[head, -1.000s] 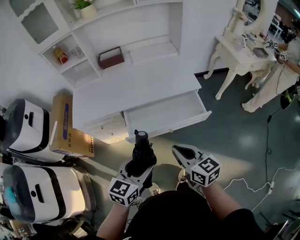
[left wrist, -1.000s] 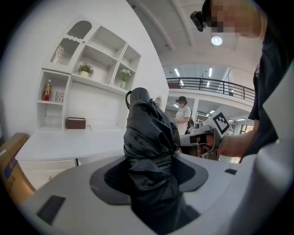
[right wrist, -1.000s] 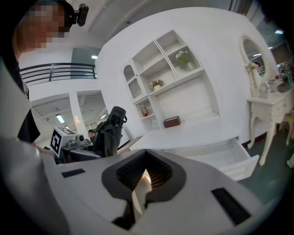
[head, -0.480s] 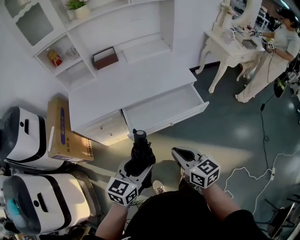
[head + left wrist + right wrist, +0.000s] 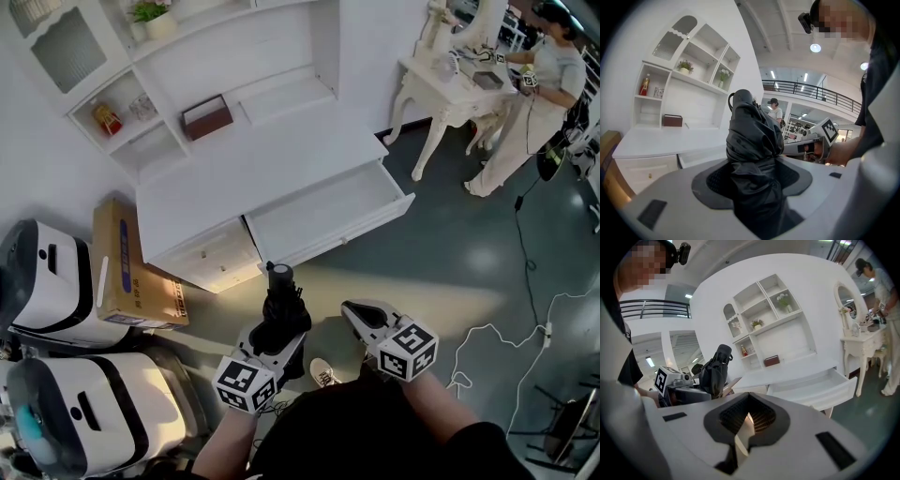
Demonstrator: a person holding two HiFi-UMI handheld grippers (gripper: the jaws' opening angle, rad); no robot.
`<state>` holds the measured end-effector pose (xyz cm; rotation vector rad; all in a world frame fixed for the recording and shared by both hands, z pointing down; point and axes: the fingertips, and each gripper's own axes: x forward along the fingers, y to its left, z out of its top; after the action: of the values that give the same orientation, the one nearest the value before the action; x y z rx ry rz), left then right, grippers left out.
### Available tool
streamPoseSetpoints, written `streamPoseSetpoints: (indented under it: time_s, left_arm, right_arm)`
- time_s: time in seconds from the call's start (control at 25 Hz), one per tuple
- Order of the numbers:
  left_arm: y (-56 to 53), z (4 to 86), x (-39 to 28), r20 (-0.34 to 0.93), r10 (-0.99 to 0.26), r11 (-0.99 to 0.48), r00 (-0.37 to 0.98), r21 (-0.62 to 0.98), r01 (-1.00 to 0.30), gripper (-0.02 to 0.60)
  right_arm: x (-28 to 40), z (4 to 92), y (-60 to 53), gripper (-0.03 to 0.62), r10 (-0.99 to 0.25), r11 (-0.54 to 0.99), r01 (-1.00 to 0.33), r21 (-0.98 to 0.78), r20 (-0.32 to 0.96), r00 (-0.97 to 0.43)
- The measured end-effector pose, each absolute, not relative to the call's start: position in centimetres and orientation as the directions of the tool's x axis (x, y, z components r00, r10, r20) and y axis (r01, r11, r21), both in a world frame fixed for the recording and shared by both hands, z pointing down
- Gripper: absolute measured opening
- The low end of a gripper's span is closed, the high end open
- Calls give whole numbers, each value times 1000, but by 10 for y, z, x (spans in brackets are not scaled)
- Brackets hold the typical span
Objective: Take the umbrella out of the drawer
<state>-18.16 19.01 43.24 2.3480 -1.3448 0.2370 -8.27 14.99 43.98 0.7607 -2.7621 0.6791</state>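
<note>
Left tongs (image 5: 279, 326) grip a folded black fabric umbrella (image 5: 279, 302) upright before the open white drawer (image 5: 328, 211), with a brown cardboard box (image 5: 127, 267) leftward and the right tongs (image 5: 360, 313) pinched together, empty.

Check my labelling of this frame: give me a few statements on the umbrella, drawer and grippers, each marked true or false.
1. The left gripper grips the umbrella. True.
2. The umbrella lies in the drawer. False: it is held out in front of the drawer, above the floor.
3. The drawer stands open. True.
4. The right gripper holds a box. False: its jaws are together on nothing.
</note>
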Motion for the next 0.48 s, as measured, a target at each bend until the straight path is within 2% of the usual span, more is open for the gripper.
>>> streamPoseSetpoints:
  time_s: [0.48]
  left_arm:
    - [197,432,-181,333,-784,-451,524,275,-849,258]
  right_arm:
    - [-82,438,156,2,-444,769,-530,-357,298,-845]
